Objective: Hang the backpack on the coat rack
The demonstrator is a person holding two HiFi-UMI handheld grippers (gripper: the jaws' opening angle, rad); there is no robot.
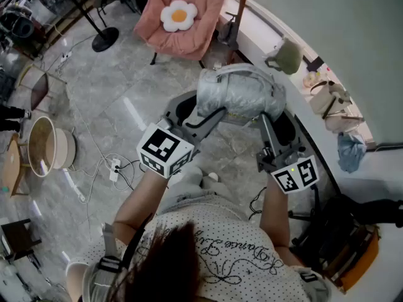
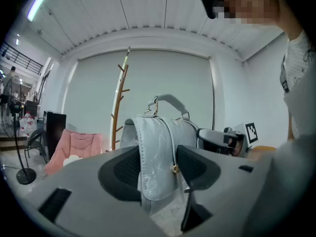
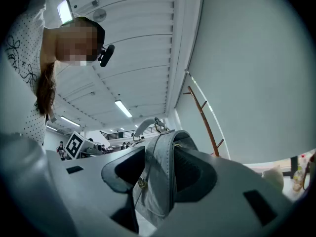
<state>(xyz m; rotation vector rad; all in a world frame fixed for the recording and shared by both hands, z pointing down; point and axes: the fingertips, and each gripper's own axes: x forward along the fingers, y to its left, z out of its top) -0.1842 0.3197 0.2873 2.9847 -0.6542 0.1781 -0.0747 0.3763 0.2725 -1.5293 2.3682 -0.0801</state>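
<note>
Am holding backpack (image 1: pixel 239 93) up, left gripper (image 1: pixel 204 117) and right gripper (image 1: pixel 269 129) both clamping its sides; coat rack (image 2: pixel 120 100) far ahead.

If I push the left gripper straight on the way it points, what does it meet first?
The left gripper grips the grey backpack, which would lead. Beyond it, probably the pale wall; the coat rack stands slightly left of that line, depth unclear.

White dotted top (image 1: pixel 220 257), black script — grey left gripper (image 2: pixel 157 168) and right gripper (image 3: pixel 160 174), black-and-white marker cube (image 1: pixel 165 151) each.
</note>
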